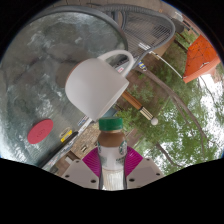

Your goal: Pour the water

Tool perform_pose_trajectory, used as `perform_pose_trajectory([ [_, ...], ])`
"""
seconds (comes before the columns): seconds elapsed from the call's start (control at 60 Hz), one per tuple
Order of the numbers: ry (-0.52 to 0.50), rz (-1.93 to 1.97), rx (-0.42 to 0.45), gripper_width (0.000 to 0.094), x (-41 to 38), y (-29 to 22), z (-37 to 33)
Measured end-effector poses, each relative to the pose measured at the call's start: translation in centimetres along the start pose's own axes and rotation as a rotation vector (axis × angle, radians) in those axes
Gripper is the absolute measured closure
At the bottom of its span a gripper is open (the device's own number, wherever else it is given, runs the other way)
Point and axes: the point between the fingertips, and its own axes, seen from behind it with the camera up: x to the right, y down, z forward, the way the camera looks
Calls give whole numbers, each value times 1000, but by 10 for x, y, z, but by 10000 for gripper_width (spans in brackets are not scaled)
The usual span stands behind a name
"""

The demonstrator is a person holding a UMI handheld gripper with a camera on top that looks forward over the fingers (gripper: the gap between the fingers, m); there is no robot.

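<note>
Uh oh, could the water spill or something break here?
Maybe, yes. The bottle stands between the hand-held gripper fingers with its brown cap on, so nothing can pour until that comes off. The white mug sits just beyond the bottle on a glass table, so a bump could tip it, and it could break. I can't tell how firmly the fingers press on the bottle; a loose hold might let it slip while tilting.
</note>
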Motion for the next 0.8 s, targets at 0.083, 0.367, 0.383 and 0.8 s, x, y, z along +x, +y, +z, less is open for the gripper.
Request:
perform_pose_trajectory([
  [0.083,22,92,5,669,5,2,-4],
  [0.367,17,1626,68,668,-13,33,-26],
  [0.383,4,1722,81,667,-20,27,-23],
  [0.8,-173,2384,159,667,-118,-42,-5],
])
